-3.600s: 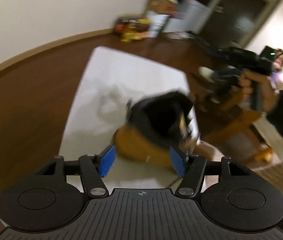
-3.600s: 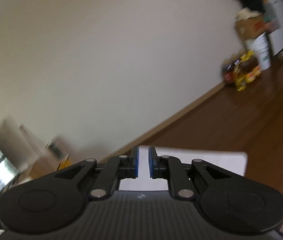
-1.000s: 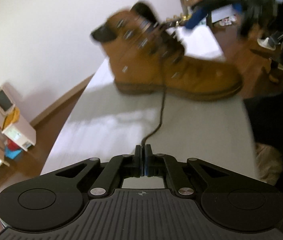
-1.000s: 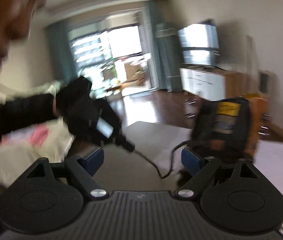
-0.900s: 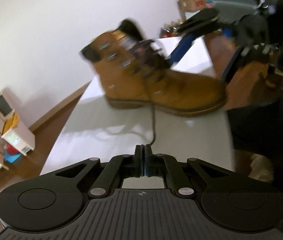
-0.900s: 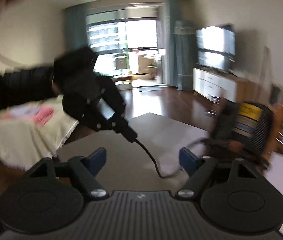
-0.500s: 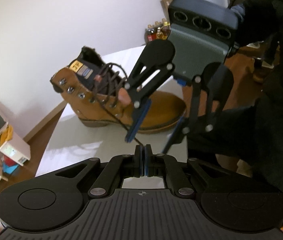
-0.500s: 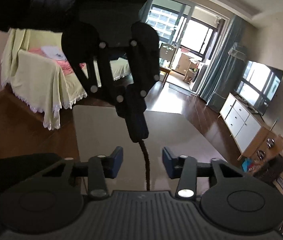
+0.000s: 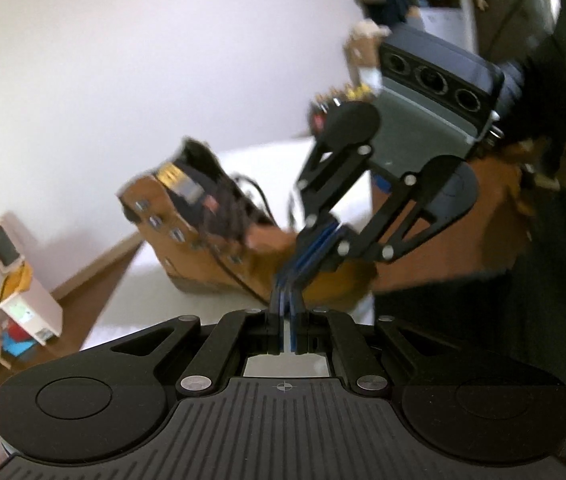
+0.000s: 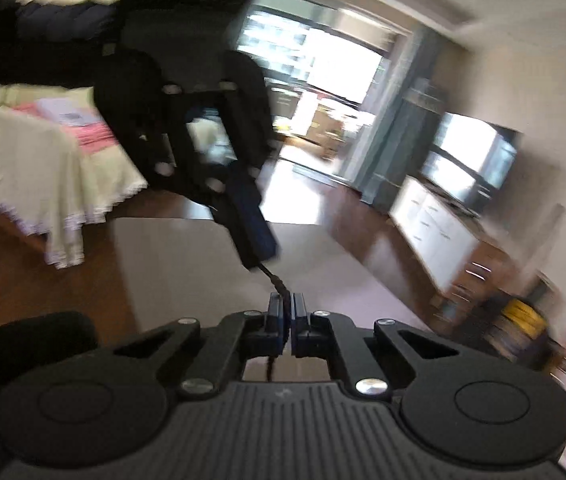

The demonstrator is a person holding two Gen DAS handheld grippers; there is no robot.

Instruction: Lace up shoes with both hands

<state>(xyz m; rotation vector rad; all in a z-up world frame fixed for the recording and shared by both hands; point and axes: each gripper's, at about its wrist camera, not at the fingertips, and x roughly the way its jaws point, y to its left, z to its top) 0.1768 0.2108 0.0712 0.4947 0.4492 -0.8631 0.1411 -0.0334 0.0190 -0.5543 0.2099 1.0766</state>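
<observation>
My right hand-held gripper [image 10: 287, 312] and my left hand-held gripper [image 9: 287, 328] both pinch the dark lace [image 10: 273, 276], tip to tip; the tan boot [image 9: 219, 248] stands farther off on the white surface [image 9: 139, 300].

A plain white wall [image 9: 123, 60] fills most of what I see from my left side, meeting a dark wooden floor [image 9: 95, 280] along a pale skirting. A small white cabinet [image 9: 23, 300] stands against it. From my right side, bright daylight pours through a big window [image 10: 323, 60] with grey-blue curtains [image 10: 395, 140]. A cream cloth with a lace hem [image 10: 43, 168] covers a piece of furniture, a television [image 10: 471, 160] stands on a low white sideboard [image 10: 443, 240], and the pale counter [image 10: 187, 272] stretches ahead
</observation>
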